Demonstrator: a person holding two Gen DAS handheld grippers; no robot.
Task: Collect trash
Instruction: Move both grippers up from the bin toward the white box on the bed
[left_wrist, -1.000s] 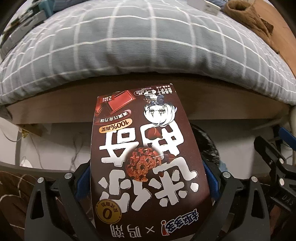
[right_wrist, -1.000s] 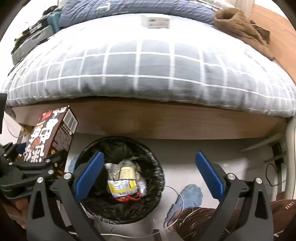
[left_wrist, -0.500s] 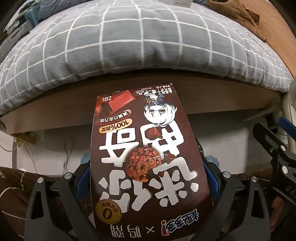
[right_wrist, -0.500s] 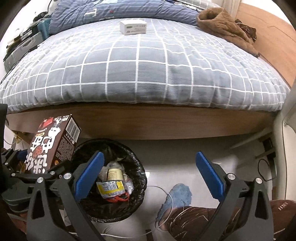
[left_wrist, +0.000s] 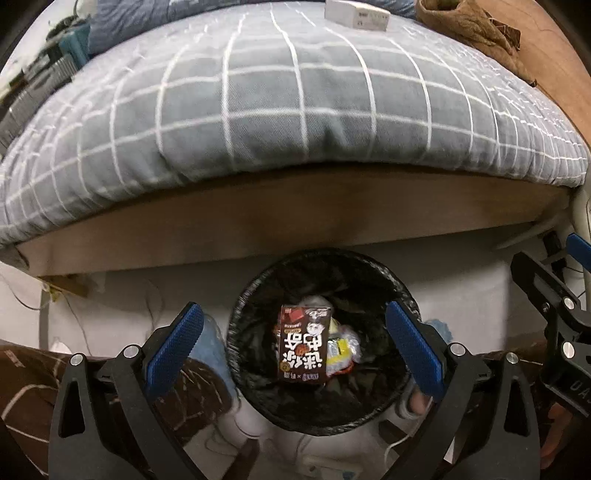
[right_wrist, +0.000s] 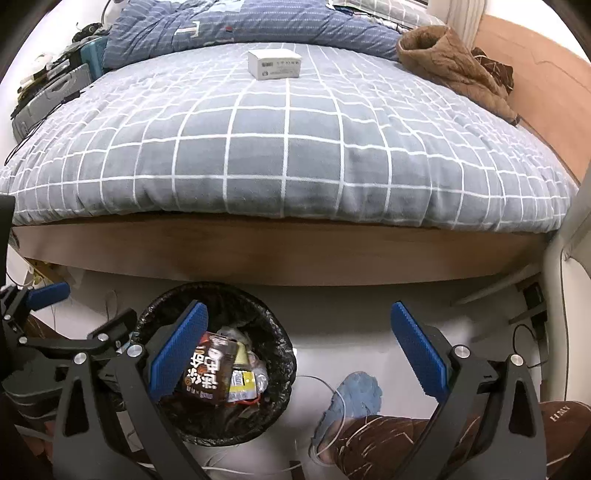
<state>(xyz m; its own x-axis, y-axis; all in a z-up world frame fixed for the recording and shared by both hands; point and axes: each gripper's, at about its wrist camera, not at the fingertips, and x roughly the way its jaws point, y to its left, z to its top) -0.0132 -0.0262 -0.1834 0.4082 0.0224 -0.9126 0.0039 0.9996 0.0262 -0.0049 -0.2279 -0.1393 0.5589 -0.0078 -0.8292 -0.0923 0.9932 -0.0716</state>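
A brown snack box (left_wrist: 303, 344) lies inside the black-lined trash bin (left_wrist: 369, 275) on top of other wrappers; the right wrist view shows the same box (right_wrist: 208, 373) in the bin (right_wrist: 280, 332). My left gripper (left_wrist: 293, 349) is open above the bin, with nothing between its blue pads. My right gripper (right_wrist: 299, 354) is open too, above the floor just right of the bin. A small white box (right_wrist: 274, 64) rests on the grey checked bed cover (right_wrist: 295, 147).
The wooden bed frame (right_wrist: 295, 254) runs just behind the bin. A brown fleece garment (right_wrist: 454, 62) lies at the bed's far right. A person's blue slippers (right_wrist: 354, 398) and brown patterned trousers (right_wrist: 461, 435) stand by the bin. Cables trail over the white floor.
My left gripper has opened and let go of the snack box, which has dropped into the bin. Both views have risen, so more of the bed top shows.
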